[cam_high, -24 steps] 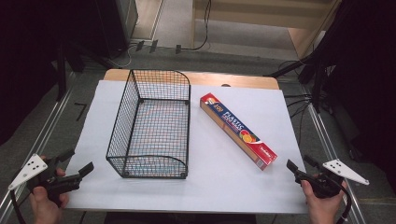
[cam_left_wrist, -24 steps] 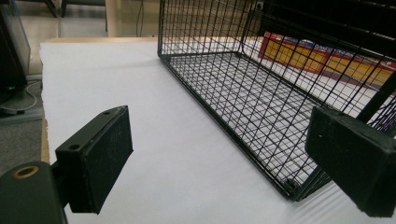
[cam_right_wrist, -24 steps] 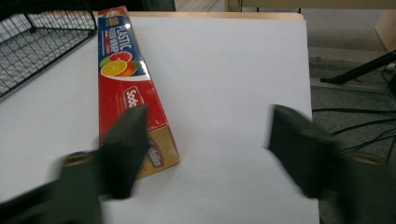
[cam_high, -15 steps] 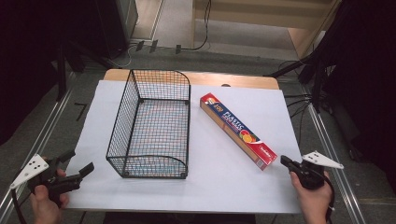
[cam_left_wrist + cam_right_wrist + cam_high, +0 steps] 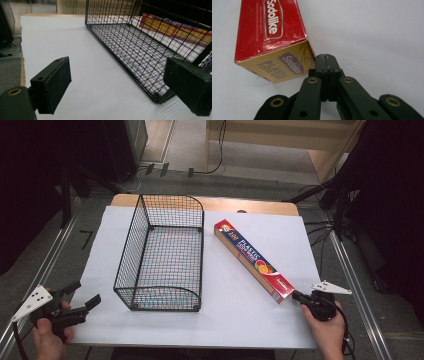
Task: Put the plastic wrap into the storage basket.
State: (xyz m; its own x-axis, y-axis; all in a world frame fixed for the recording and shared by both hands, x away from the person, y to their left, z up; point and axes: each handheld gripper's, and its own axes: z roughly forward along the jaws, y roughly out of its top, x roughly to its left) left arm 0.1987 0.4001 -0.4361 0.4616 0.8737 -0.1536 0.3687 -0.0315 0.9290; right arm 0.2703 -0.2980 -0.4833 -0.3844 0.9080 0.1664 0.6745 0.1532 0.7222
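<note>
A long red plastic-wrap box (image 5: pixel 254 260) lies diagonally on the white table cover (image 5: pixel 260 315), right of a black wire basket (image 5: pixel 162 255). My right gripper (image 5: pixel 296 296) is shut with nothing between its jaws; its tip sits just beside the box's near end. In the right gripper view the shut gripper (image 5: pixel 327 58) is next to the yellow end face of the box (image 5: pixel 274 37). My left gripper (image 5: pixel 85 295) stands open at the table's near left corner, apart from the basket. In the left gripper view its pads (image 5: pixel 53 83) frame the basket's (image 5: pixel 140 47) near corner.
The basket is empty and stands near the table's middle. Metal rails (image 5: pixel 357 285) run along both sides of the table. Cables (image 5: pixel 320 227) lie on the floor beyond the right rail and the far edge.
My right gripper has moved left and forward, from the table's right edge up to the near end of the box. The left gripper has stayed put.
</note>
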